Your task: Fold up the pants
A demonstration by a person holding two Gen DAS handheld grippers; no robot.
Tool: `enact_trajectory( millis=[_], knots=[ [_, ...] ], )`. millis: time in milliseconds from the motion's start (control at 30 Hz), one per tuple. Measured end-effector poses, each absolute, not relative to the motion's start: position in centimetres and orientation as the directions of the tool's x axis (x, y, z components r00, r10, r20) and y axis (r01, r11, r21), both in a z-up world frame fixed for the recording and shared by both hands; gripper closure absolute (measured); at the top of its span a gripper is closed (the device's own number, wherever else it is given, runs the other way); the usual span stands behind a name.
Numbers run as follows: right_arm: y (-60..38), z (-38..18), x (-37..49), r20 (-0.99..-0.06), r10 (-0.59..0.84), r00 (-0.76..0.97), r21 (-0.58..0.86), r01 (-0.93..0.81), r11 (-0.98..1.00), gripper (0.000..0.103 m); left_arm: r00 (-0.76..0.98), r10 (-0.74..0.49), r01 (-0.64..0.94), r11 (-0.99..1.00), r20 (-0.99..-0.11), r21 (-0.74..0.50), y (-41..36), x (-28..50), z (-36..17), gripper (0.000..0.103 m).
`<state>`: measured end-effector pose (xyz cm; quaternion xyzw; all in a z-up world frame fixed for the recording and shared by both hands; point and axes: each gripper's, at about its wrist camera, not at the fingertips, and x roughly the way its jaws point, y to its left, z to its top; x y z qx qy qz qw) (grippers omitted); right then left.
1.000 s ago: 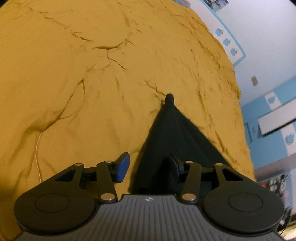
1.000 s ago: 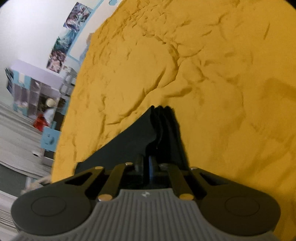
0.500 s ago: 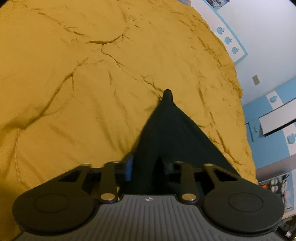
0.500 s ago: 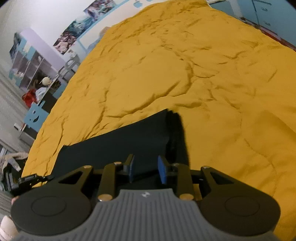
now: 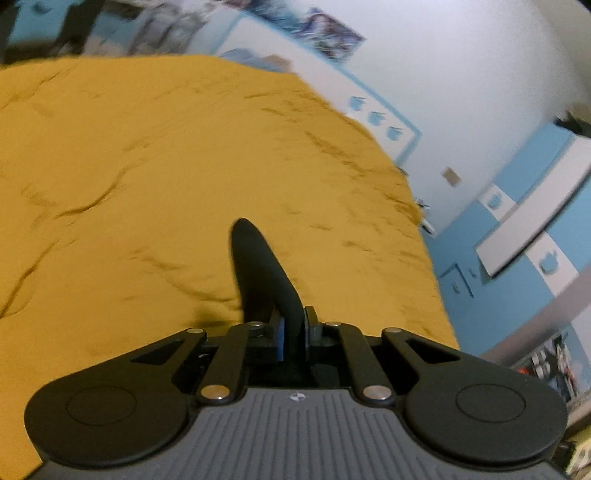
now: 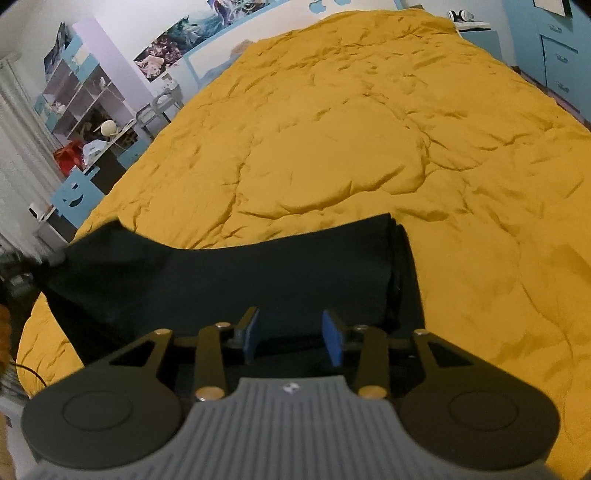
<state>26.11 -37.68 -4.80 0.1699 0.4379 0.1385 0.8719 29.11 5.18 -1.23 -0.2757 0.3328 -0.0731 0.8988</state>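
Note:
The black pants (image 6: 229,280) lie folded across the near part of a mustard-yellow bed cover (image 6: 332,155); their left end is pulled up off the bed. In the left wrist view my left gripper (image 5: 293,334) is still closing and pinches a raised fold of the black pants (image 5: 258,266) between its pads, lifted above the cover (image 5: 147,184). My right gripper (image 6: 291,338) hovers just over the pants' right half, its jaws opening, blue pads (image 6: 334,341) apart and pressing on nothing.
Shelves and a desk with clutter (image 6: 85,122) stand off the bed's left side. Blue drawers (image 6: 557,55) are at the far right. The wall with posters (image 5: 314,26) and a blue cabinet (image 5: 517,229) lie beyond the bed's edge.
My left gripper closed on the pants' edge and rose with it, tilting up toward the wall. My right gripper let go of the pants, opened and lifted slightly.

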Motion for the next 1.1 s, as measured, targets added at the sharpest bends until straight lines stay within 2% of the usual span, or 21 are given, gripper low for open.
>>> enact_trajectory(
  millis=[67, 267, 633, 867, 900, 1067, 1100],
  knots=[
    [-37.9, -4.6, 26.3, -0.721, 0.371, 0.585, 0.393, -0.096, 0.915, 0.064, 0.772, -0.333, -0.009, 0.846, -0.541, -0.534, 2.1, 29.4, 0.4, 0.094],
    [-39.9, -4.0, 26.4, -0.716, 0.363, 0.597, 0.395, -0.084, 0.915, 0.064, 0.750, -0.383, 0.099, 0.871, -0.539, -0.481, -7.5, 31.1, 2.2, 0.094],
    [-44.7, -3.3, 26.3, -0.714, 0.337, 0.614, 0.392, -0.048, 0.919, 0.064, 0.612, -0.405, 0.238, 0.913, -0.679, -0.330, -22.1, 30.9, -4.1, 0.094],
    [-46.3, -5.2, 26.0, -0.738, 0.330, 0.588, 0.394, -0.021, 0.919, 0.064, 0.518, -0.397, 0.292, 0.914, -0.757, -0.280, -25.8, 29.0, -6.6, 0.094],
    [-46.3, -5.4, 25.9, -0.741, 0.329, 0.586, 0.394, -0.017, 0.919, 0.068, 0.499, -0.392, 0.297, 0.915, -0.773, -0.272, -26.1, 28.9, -7.2, 0.094],
    [-46.5, -6.1, 25.4, -0.746, 0.332, 0.578, 0.403, -0.006, 0.915, 0.071, 0.392, -0.433, 0.261, 0.898, -0.812, -0.353, -25.3, 29.6, -9.4, 0.092],
    [-46.4, -6.2, 25.2, -0.746, 0.332, 0.578, 0.403, -0.006, 0.915, 0.071, 0.378, -0.448, 0.260, 0.891, -0.810, -0.371, -25.1, 29.6, -9.5, 0.089]
  ],
)
